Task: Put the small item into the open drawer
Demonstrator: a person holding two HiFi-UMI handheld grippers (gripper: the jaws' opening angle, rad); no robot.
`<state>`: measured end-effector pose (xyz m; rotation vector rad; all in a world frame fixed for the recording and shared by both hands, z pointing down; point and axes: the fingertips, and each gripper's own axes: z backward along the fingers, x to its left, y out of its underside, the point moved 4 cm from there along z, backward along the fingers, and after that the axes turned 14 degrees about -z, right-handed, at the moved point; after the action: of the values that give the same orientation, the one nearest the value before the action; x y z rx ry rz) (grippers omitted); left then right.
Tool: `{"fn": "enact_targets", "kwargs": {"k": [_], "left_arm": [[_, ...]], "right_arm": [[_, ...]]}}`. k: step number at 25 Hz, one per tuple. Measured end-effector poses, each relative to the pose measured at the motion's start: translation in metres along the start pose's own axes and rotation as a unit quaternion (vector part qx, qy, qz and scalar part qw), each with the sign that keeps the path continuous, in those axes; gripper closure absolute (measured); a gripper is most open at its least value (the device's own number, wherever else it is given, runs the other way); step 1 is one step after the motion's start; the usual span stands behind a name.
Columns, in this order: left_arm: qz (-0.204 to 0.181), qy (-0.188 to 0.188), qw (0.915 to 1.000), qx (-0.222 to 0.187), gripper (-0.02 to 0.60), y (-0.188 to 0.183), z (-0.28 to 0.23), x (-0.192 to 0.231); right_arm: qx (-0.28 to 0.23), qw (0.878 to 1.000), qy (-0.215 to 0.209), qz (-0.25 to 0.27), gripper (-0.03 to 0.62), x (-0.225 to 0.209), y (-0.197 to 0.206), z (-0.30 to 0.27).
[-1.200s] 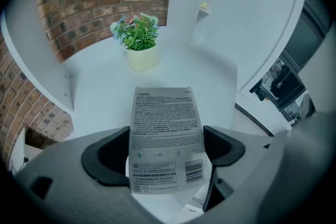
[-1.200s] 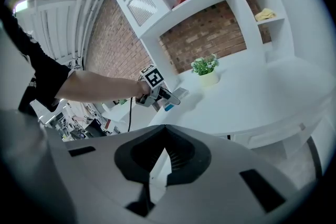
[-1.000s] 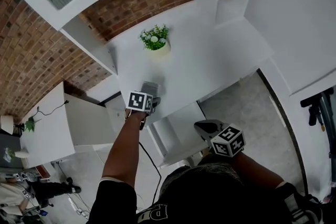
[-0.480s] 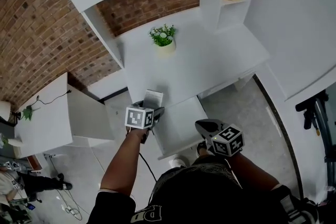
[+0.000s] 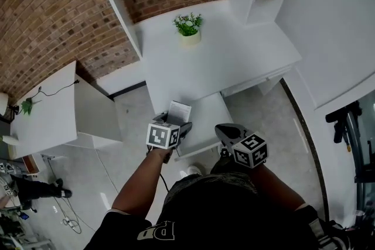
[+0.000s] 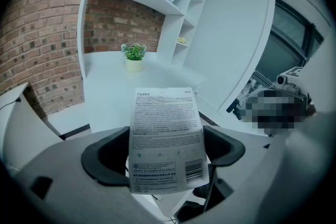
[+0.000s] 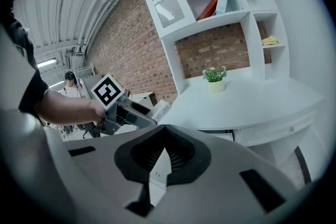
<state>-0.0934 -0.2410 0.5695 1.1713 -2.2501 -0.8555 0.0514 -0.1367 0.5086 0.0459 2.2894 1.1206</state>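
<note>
The left gripper [image 6: 166,150] pinches a flat printed packet [image 6: 165,136] between its fingers [image 6: 107,159]. They clamp its lower, barcode end, and most of the sheet stands out beyond the fingertips. It looks light, thin and floppy (probably a slick wrapper), so a hold low across its width seems right; it may flutter or slide on release. In the head view the open drawer [image 5: 208,120], under the desk [image 5: 234,61], lies just ahead of those fingers. The right gripper [image 5: 227,132] hangs beside the drawer, its fingers closed together on nothing.
</note>
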Motion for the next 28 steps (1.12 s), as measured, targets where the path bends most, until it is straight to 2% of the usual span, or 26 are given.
{"fn": "enact_targets", "kwargs": {"k": [7, 14, 17, 22, 28], "left_arm": [[0.040, -0.007, 0.9990, 0.016, 0.156, 0.024, -0.030, -0.016], [0.125, -0.014, 0.9915, 0.034, 0.155, 0.045, -0.073, -0.016], [0.170, -0.015, 0.9840, 0.052, 0.156, 0.058, -0.095, -0.013], [0.244, -0.035, 0.9660, 0.076, 0.156, 0.084, -0.137, -0.002], [0.305, -0.050, 0.9439, 0.115, 0.155, 0.099, -0.184, 0.000]], "right_arm": [[0.024, 1.000, -0.009, -0.002, 0.589, -0.011, 0.000, -0.005], [0.059, 0.998, -0.021, 0.001, 0.589, -0.038, -0.004, -0.014], [0.076, 0.997, -0.029, -0.002, 0.590, -0.049, -0.006, -0.019], [0.105, 0.993, -0.051, 0.000, 0.590, -0.064, 0.000, -0.027], [0.140, 0.988, -0.062, -0.013, 0.590, -0.093, 0.001, -0.030]]}}
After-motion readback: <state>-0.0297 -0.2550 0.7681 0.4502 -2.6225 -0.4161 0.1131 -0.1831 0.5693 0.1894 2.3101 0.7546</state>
